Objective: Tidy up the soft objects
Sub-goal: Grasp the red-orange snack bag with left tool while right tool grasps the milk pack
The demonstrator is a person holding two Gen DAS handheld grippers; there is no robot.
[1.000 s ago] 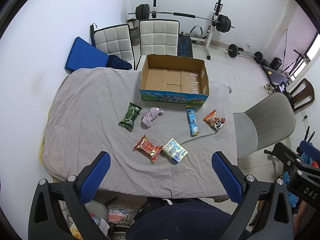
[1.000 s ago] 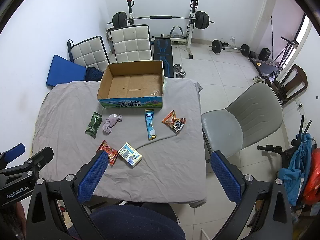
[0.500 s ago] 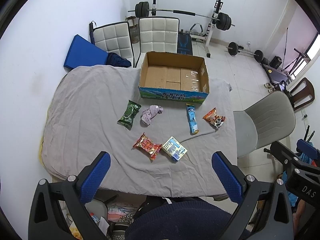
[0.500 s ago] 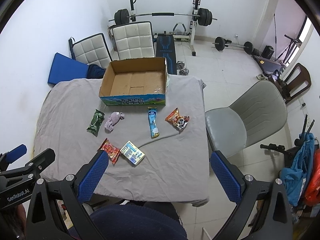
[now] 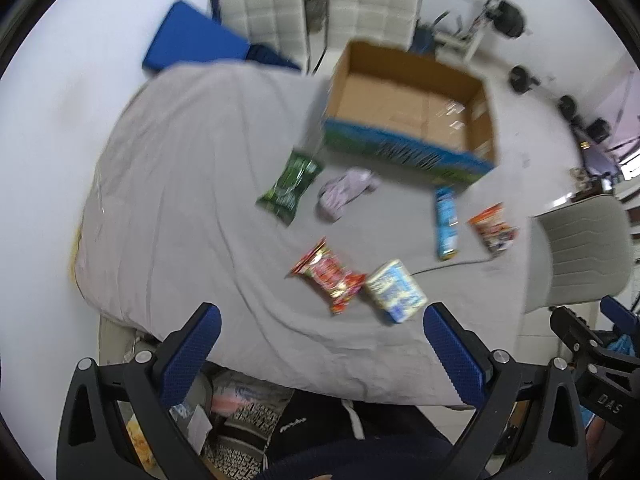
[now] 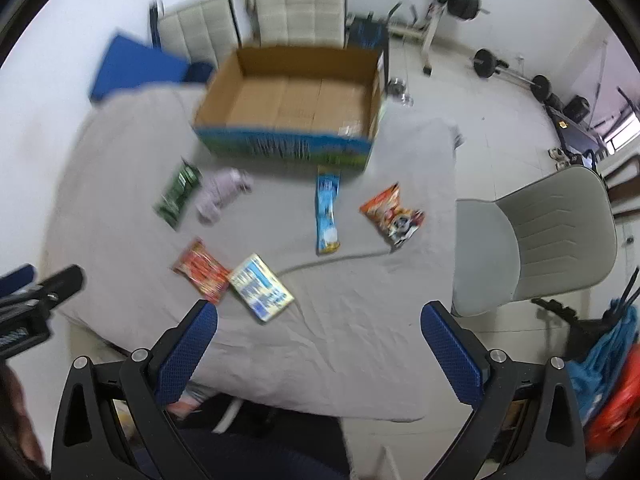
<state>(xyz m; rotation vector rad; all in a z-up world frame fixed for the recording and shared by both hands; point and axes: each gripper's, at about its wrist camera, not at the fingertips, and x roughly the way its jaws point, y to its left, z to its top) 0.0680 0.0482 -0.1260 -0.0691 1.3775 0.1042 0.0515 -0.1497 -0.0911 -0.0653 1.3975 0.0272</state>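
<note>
- Both grippers, left gripper (image 5: 320, 334) and right gripper (image 6: 318, 332), have moved closer to the table (image 5: 168, 184).
- Jaws spread wide, holding nothing.
- Snack packets (image 6: 204, 272) lie before the empty box (image 6: 296, 100).

Legible text is scarce; both views are motion-blurred. White letters "DAS" stand on the black body of the right gripper (image 5: 600, 368) at the right edge of the left wrist view; print on the blue front band of the cardboard box (image 6: 288, 120) is smeared and unreadable; lettering on the snack packets, such as the red packet (image 5: 330, 276) and the pale blue-and-yellow packet (image 6: 262, 286), cannot be made out.
</note>
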